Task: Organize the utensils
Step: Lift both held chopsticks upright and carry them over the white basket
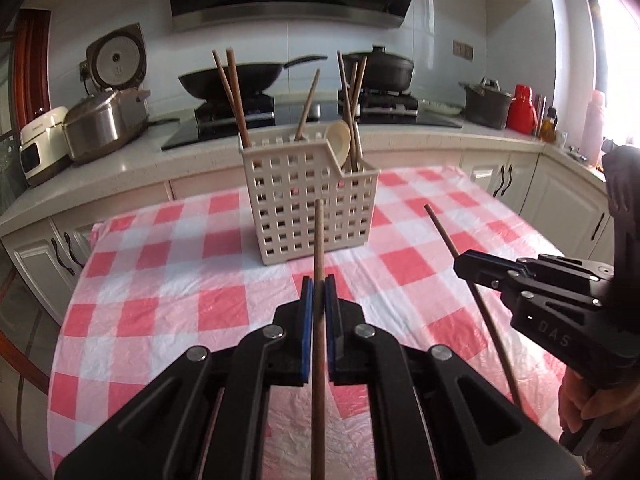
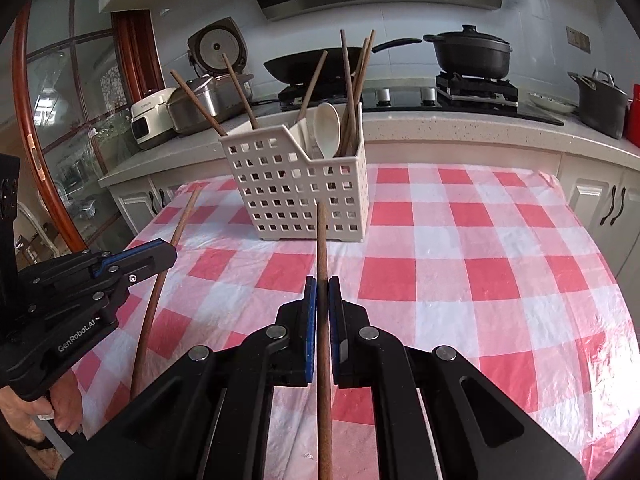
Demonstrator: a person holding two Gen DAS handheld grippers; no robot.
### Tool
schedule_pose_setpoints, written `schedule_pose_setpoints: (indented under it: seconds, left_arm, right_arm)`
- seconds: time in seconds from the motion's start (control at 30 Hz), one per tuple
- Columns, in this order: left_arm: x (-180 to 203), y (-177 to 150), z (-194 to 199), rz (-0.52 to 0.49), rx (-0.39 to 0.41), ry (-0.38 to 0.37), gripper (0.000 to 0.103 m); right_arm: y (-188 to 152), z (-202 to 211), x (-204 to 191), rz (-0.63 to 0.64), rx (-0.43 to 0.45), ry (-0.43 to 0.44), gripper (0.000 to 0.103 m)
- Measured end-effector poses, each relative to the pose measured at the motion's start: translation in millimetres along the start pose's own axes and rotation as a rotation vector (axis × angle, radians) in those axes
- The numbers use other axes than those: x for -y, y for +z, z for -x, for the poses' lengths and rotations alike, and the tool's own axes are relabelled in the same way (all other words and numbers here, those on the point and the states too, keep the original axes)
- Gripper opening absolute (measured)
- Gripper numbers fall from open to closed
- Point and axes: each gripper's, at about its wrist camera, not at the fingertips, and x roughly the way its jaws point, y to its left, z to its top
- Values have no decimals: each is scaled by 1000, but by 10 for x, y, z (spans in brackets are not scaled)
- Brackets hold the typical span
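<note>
A cream perforated utensil basket (image 1: 312, 208) (image 2: 296, 196) stands on the checked table, holding several brown chopsticks and a pale spoon (image 1: 339, 142) (image 2: 327, 126). My left gripper (image 1: 319, 280) is shut on a brown chopstick (image 1: 319, 240), which points forward at the basket, its tip just short of the front wall. My right gripper (image 2: 322, 280) is shut on a second brown chopstick (image 2: 322, 240), also aimed at the basket. Each gripper shows in the other's view: the right gripper (image 1: 464, 260) with its chopstick (image 1: 444, 232), the left gripper (image 2: 168, 246) with its chopstick (image 2: 184, 216).
The table carries a red-and-white checked cloth (image 1: 160, 312) (image 2: 480, 272). Behind runs a counter with rice cookers (image 1: 108, 120), a wok (image 1: 236, 80) and a black pot (image 2: 472, 50) on the stove, plus a grey pot (image 2: 600, 98). A hand (image 2: 64, 404) grips the left tool's handle.
</note>
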Motion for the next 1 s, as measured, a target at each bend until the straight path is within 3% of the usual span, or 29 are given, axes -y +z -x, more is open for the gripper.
schedule_pose_setpoints:
  seconds: [0.37,1.0]
  left_arm:
    - [32,59,551,-6,121,8,6]
    - [19,-13,996,6,240,28,6]
  right_arm:
    - [160,481,-269,63,137,-1,6]
    - [165,811,-490,128,221,-14,6]
